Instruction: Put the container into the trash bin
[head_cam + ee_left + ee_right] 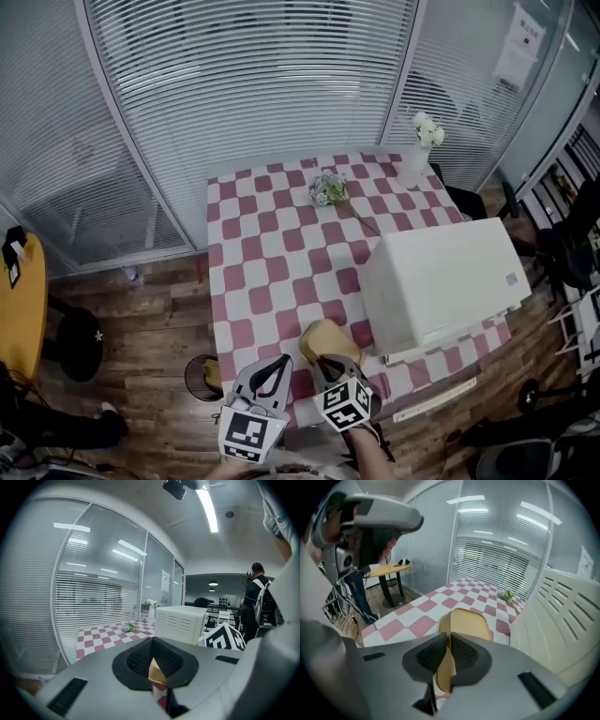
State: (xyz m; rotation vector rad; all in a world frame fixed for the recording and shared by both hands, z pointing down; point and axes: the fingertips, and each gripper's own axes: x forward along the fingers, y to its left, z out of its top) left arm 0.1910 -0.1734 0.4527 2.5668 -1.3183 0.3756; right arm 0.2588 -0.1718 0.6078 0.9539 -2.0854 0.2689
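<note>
The right gripper [449, 644] is clenched on the near rim of the tan, shallow, rounded container [328, 339] at the pink-checked table's [272, 244] front edge; the left gripper [152, 645] is closed, empty; this one-sided rim grip may let the container tilt and slip short of the round black floor bin [198, 378].

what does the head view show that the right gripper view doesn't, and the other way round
Only the head view: the dark round trash bin on the wooden floor, and the white flowers in a vase.
Only the right gripper view: close up, the right gripper with its jaws pinched on the wall of the tan oval container.
Both: that container, the red-and-white checked tablecloth and the white box-shaped appliance.
</note>
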